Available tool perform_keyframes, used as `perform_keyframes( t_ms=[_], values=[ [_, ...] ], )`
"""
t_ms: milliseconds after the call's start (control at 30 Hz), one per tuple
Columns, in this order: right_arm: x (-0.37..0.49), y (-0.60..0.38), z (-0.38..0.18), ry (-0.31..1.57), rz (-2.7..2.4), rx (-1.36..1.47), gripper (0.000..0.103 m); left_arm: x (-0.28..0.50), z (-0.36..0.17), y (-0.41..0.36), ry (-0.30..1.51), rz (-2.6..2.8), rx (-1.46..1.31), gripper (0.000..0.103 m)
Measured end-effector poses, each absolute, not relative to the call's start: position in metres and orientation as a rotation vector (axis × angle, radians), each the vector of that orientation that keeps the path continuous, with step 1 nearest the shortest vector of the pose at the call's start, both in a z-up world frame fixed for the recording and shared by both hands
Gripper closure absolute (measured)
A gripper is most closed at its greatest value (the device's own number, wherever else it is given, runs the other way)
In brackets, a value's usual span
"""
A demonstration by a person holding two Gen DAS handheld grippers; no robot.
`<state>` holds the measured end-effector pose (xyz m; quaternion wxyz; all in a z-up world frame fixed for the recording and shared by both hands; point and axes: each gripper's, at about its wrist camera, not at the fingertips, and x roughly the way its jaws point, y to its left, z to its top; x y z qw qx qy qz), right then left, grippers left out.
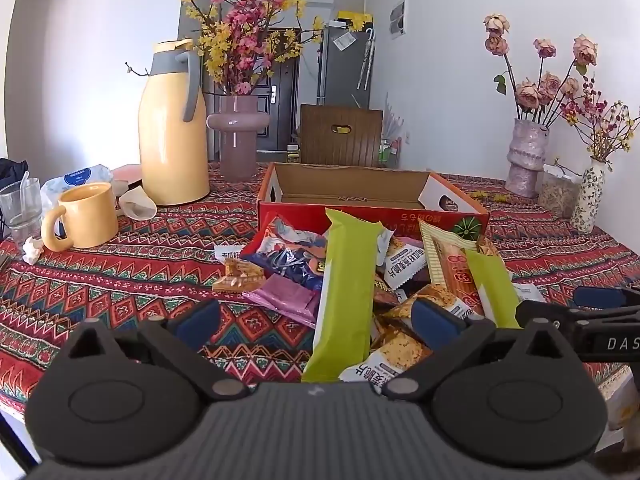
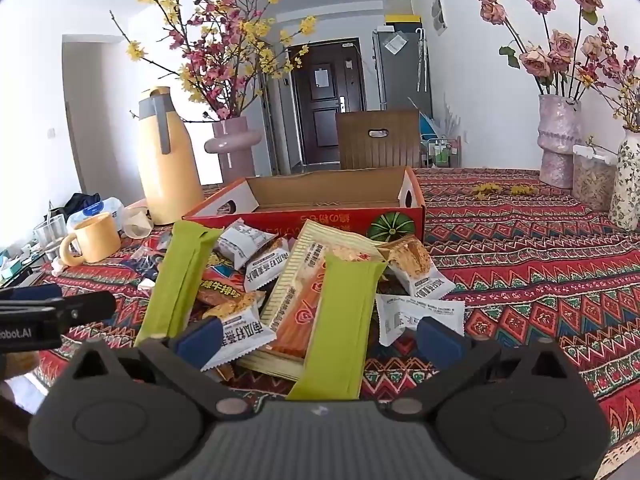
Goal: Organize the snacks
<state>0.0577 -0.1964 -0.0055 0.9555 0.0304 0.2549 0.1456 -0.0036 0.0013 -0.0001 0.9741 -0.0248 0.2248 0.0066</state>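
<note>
A heap of snack packets lies on the patterned tablecloth in front of an open red cardboard box (image 1: 372, 212) (image 2: 320, 216) whose inside looks bare. On the heap lie two long green packets (image 1: 344, 296) (image 2: 340, 328), an orange striped packet (image 2: 296, 304), small white packets (image 2: 416, 316), a dark blue packet (image 1: 288, 264) and a purple one (image 1: 280, 298). My left gripper (image 1: 316, 322) hovers open over the near edge of the heap, astride one green packet without touching it. My right gripper (image 2: 320, 340) is open too, above the other green packet.
A yellow thermos jug (image 1: 172, 136), yellow mug (image 1: 86, 216), drinking glass (image 1: 20, 208) and pink flower vase (image 1: 238, 136) stand at the left. Two vases (image 1: 526, 156) (image 1: 588, 200) and a jar (image 1: 558, 196) stand at the right. A wooden chair back (image 1: 340, 136) rises behind the box.
</note>
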Motion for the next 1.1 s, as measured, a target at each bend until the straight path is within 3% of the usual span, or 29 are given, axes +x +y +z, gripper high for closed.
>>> perform_keyframes(
  t_ms=[1100],
  values=[
    [0.0575, -0.1982, -0.0081, 0.520, 0.295, 0.064, 0.000, -0.0052, 0.0000, 0.0001, 0.449, 0.019, -0.048, 0.000]
  ],
)
